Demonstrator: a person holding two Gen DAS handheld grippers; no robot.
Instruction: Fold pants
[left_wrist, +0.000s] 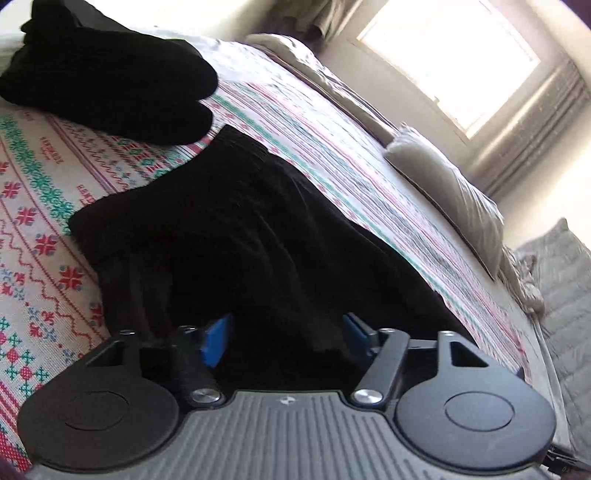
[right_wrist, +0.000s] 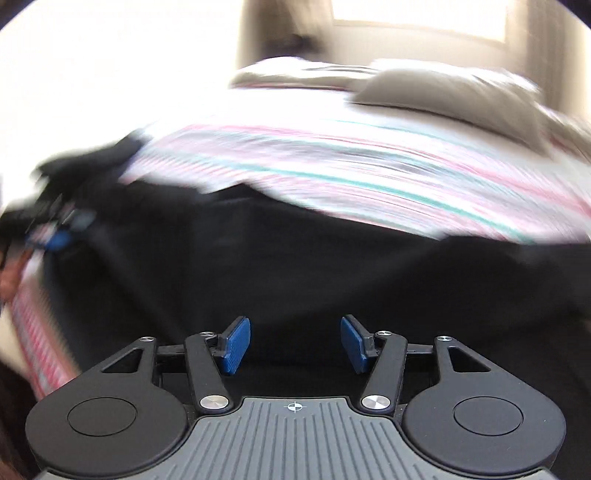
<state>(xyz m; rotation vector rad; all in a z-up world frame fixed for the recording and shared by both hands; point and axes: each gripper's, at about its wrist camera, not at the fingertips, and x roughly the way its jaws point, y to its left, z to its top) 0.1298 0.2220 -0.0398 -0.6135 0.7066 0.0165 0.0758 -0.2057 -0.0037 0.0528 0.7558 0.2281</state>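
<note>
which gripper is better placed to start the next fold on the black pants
Left, probably. The left gripper already has black pants fabric bunched between its open blue pads, so it only needs to close. The right gripper is open with nothing between its pads, and its view is motion-blurred.

Your left wrist camera sits low, tilted, close over the black pants (left_wrist: 236, 236); your right faces them squarely; both share the bedspread (left_wrist: 48, 206).

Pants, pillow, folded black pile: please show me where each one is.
pants (left_wrist: 229, 236), left wrist view, middle of the fabric.
pillow (left_wrist: 447, 192), left wrist view, its top face.
folded black pile (left_wrist: 110, 77), left wrist view, its top.
</note>
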